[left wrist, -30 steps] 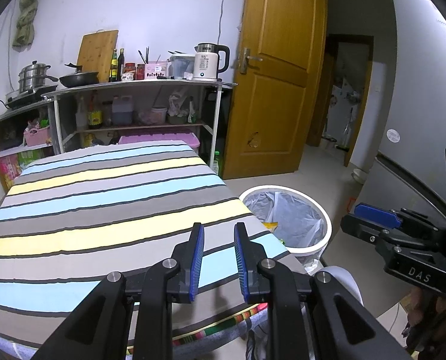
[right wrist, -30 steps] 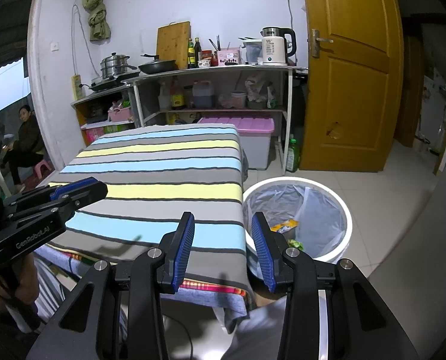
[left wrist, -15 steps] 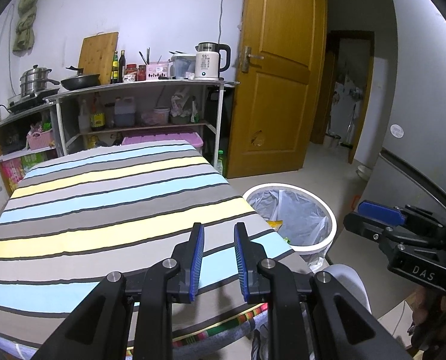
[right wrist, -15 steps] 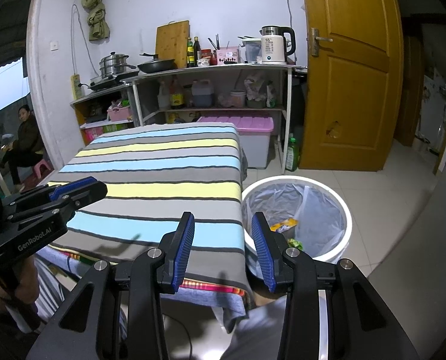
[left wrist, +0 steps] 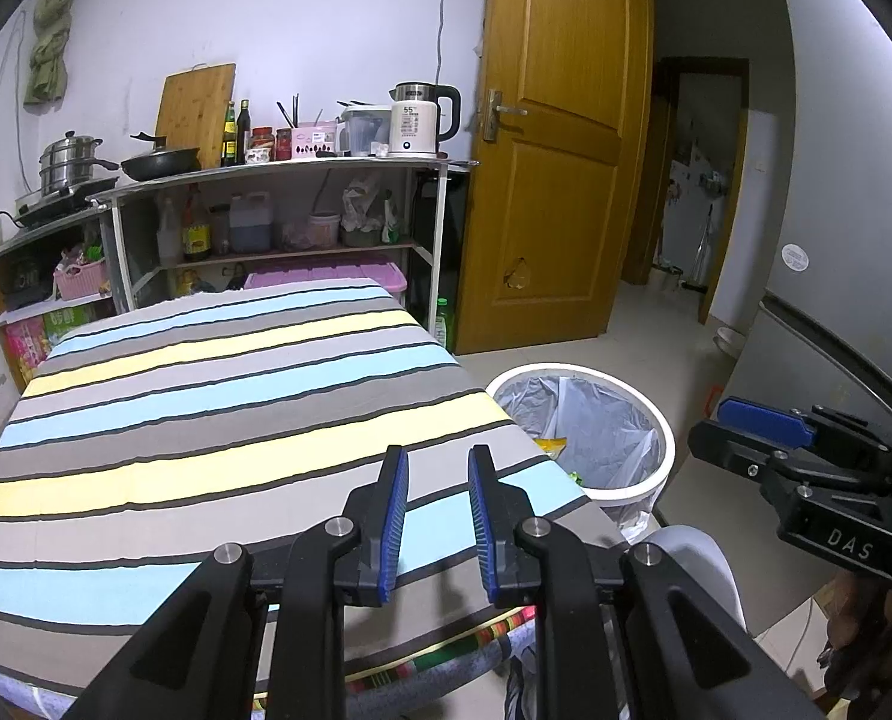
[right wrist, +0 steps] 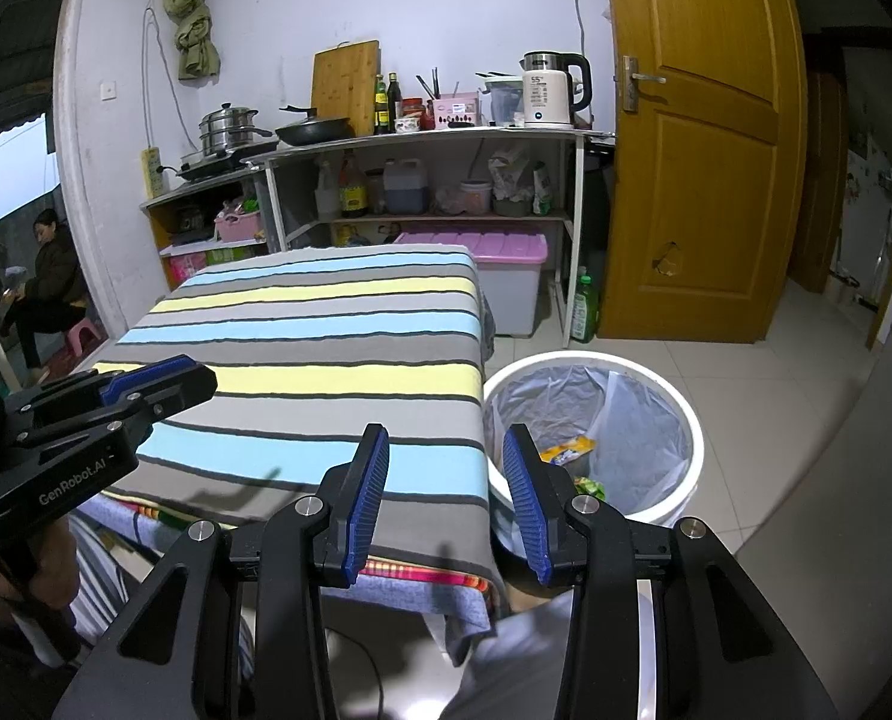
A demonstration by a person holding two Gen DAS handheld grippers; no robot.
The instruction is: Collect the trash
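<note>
While lined grey, white bin [right wrist: 679, 414] — wrappers [right wrist: 568, 450] inside.

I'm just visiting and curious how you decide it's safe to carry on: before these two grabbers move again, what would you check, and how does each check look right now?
1. Left gripper empty, jaws apart: ok.
2. Right gripper empty, jaws apart: ok.
3. Trash bin upright, lined, open on top: ok.
4. Wrappers already lying in the bin: ok.
5. Trash to pick up on the striped table: not ok, none in sight.
6. Trash on the floor near the table: cannot tell, largely hidden.
</note>
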